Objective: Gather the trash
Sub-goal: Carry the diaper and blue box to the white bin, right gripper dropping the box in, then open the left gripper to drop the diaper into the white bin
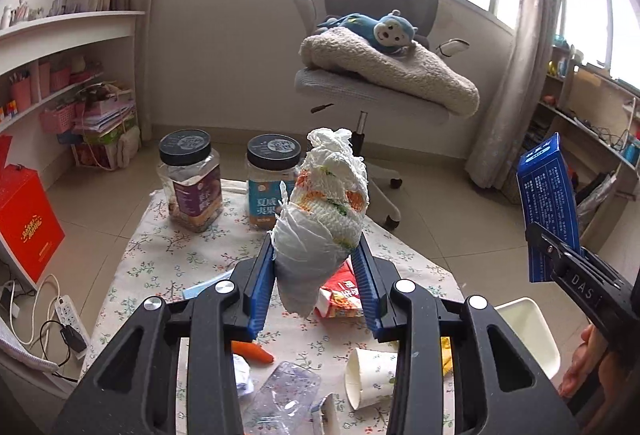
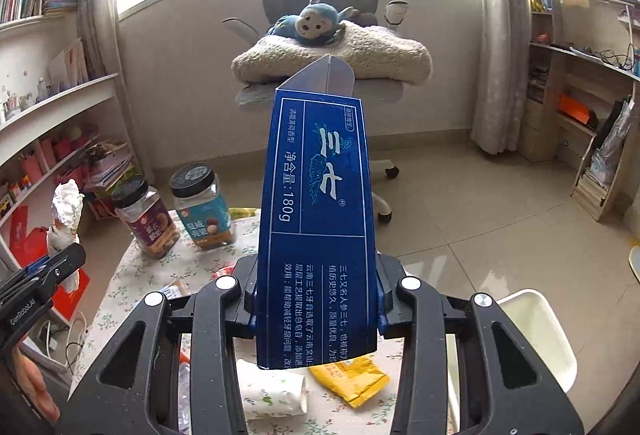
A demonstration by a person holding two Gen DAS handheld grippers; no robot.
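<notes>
— Above the floral tablecloth [image 1: 168,255], what have I got in each hand?

— My left gripper [image 1: 316,271] is clamped on a wad of white tissue [image 1: 320,211] with orange and green patches showing through; its blue pads [image 1: 260,287] press on the wad's lower half, and the rest stands up past the fingertips, clear of the table.

— And the other side?

— My right gripper [image 2: 316,307] is closed on a blue toothpaste box [image 2: 318,219], gripped near its lower end, the box standing nearly upright with its top flap open. From the left camera I see that same box off to the right, well apart from the tissue.

— What's left down there?

— A paper cup [image 1: 372,375] on its side, a crushed clear bottle [image 1: 284,391], a red snack wrapper [image 1: 344,295] just behind the tissue, a yellow packet [image 2: 352,379], and something orange [image 1: 252,351] I can't identify. Two black-lidded jars [image 1: 192,183] stand at the table's far edge.

— Any bin?

— A white bin [image 2: 536,331] sits just beside the table's right side, below my right gripper. An office chair [image 2: 320,35] with a blue plush monkey [image 2: 316,21] stands beyond.
</notes>
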